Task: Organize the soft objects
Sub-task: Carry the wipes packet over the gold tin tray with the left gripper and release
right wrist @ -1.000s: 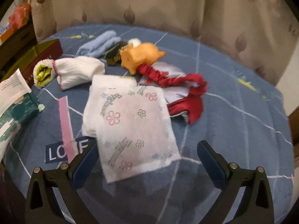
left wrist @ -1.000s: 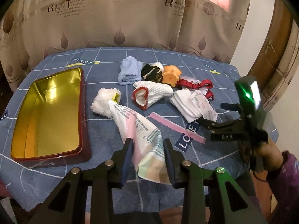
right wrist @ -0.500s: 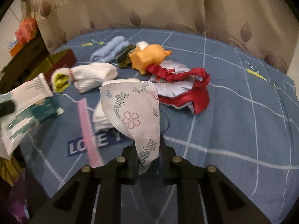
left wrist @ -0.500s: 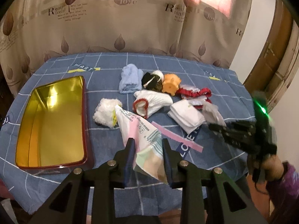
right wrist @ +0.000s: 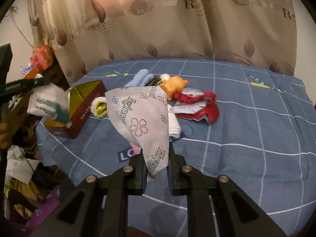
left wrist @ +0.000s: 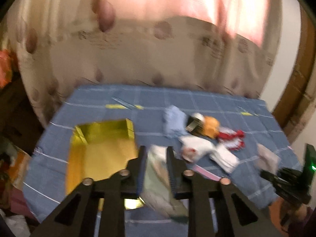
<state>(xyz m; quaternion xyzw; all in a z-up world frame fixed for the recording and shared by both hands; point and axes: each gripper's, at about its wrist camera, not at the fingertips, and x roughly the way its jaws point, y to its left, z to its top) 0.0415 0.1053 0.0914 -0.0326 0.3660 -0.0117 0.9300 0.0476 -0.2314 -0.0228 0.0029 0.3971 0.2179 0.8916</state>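
The left claw [left wrist: 156,158] is clamped on a tissue pack [left wrist: 158,179]; the pack fills the narrow gap between the pads and hangs down past them, clear of the bed. The right wrist view shows the same pack [right wrist: 47,102], white with green print, dangling from that claw [right wrist: 21,85] beside the tin. The tin [left wrist: 102,150], gold inside and dark red outside, lies open on the blue bedspread [left wrist: 207,102] just beyond and left of the left claw; this view is blurred.

The right claw [right wrist: 156,169] is closed on one corner of a flowered napkin [right wrist: 140,118], which is lifted off the bed and stands up wide above the fingers [right wrist: 173,158]. In the left view the napkin [left wrist: 268,158] shows as a pale patch at the right claw [left wrist: 276,175] on the far right.

Beyond the napkin the rest of the soft things lie in a loose cluster mid-bed: a folded white cloth [right wrist: 173,126] just behind it, a white sock [right wrist: 98,106] with a yellow-green inside near the tin [right wrist: 85,102], a light blue cloth [right wrist: 140,79], an orange plush [right wrist: 173,85] and a red and white cloth [right wrist: 197,106] touching the plush. A beige curtain [right wrist: 158,29] hangs behind the bed
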